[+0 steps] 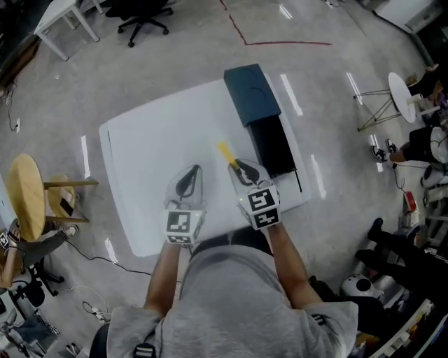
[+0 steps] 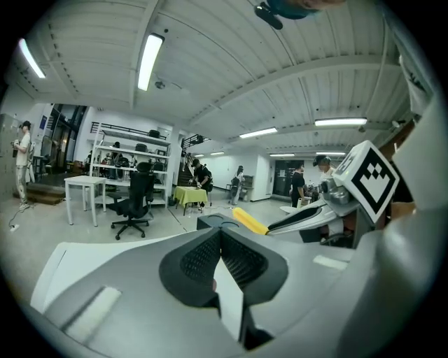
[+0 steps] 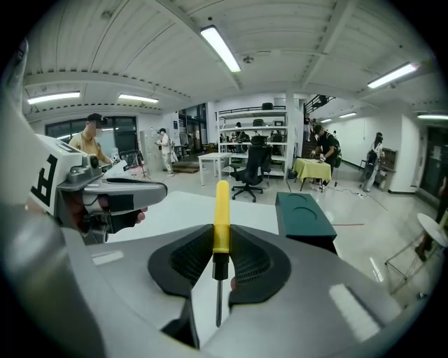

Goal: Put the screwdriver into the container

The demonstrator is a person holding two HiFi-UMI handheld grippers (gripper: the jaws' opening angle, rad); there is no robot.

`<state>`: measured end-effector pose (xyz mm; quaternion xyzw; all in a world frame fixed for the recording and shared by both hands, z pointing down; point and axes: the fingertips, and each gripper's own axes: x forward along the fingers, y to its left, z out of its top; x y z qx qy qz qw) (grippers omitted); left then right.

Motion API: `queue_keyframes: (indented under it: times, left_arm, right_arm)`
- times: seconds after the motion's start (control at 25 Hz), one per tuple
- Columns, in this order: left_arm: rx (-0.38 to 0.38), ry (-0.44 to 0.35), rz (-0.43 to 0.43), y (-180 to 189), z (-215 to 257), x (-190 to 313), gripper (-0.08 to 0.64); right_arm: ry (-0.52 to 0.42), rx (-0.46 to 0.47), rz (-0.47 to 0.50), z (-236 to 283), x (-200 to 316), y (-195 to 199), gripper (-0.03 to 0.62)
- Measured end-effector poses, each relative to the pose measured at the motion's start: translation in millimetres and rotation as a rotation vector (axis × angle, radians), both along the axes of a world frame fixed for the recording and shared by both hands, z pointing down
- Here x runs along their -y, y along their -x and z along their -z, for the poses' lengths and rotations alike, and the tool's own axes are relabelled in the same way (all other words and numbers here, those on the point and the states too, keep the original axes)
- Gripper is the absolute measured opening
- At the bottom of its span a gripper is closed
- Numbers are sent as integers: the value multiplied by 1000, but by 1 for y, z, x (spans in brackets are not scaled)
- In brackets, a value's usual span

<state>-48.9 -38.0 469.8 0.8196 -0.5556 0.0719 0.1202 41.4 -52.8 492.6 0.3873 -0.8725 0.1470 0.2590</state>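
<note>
My right gripper is shut on a screwdriver with a yellow handle and a thin metal shaft, its handle pointing away from me. In the head view the right gripper hovers over the white table's right part, the yellow handle sticking out ahead. The dark teal container lies at the table's far right, a black inner part drawn out toward me; its lid shows ahead and to the right. My left gripper hangs beside it, shut and holding nothing.
The white table stands on a grey floor. A round wooden stool is at the left, an office chair beyond the table, and a small round white table to the right. People stand farther off.
</note>
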Motion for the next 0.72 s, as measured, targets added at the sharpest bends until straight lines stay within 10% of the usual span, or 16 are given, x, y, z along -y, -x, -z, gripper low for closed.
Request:
queue_keyframes:
  times: [0.72]
  left_arm:
    - [-5, 32, -71, -93, -5, 31, 11]
  right_arm:
    - [18, -4, -153, -16, 39, -121, 75]
